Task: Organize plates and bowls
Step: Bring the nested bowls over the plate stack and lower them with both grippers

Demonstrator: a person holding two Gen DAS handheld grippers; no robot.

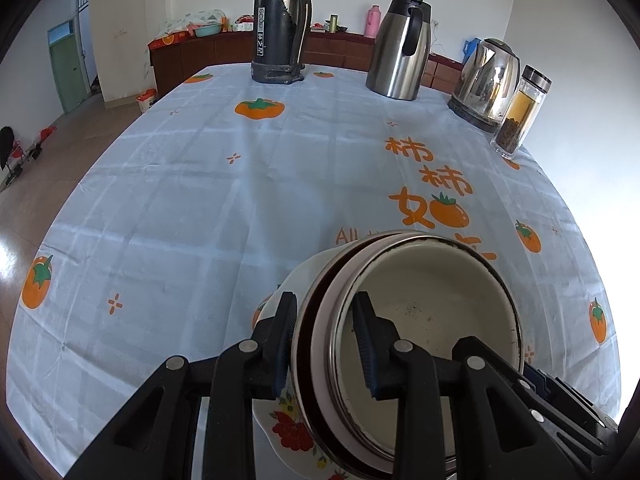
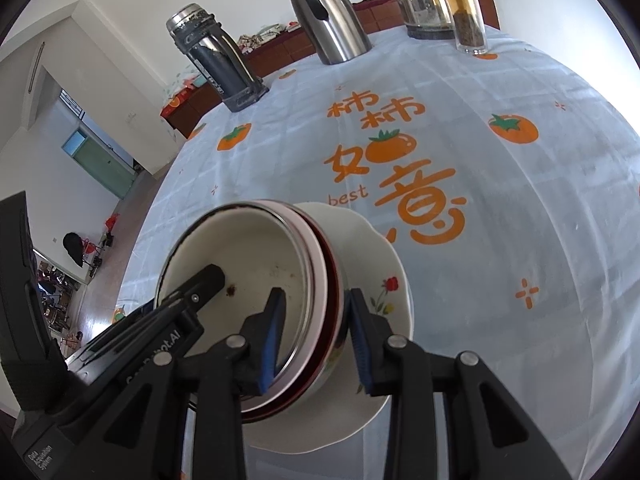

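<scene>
bowls (image 1: 424, 320) nested on flowered plate (image 2: 384, 272), mid-tablecloth (image 1: 200, 200), stacking seemingly done. left gripper (image 1: 326, 344) and right gripper (image 2: 316, 336) each narrowed, clamping opposite stack rims. only set-down or carrying apparently left.

the tablecloth (image 1: 200, 200) is pale blue with a faint white check, orange persimmons with green leaves, small orange crosses and orange lettering. the stacked bowls (image 1: 424, 292) are cream inside with dark specks, their rims dark, pink-white and dark red. the plate (image 2: 376, 264) under them is white with red and yellow flowers near its edge. the left gripper (image 1: 326, 344) and right gripper (image 2: 316, 340) are black with blue pads. along the far edge of the table, the flask (image 1: 280, 28) is black and silver, the jug (image 1: 400, 48) steel with a black handle, the kettle (image 1: 486, 80) shiny steel, the bottle (image 1: 520, 116) clear over amber and brown.
</scene>
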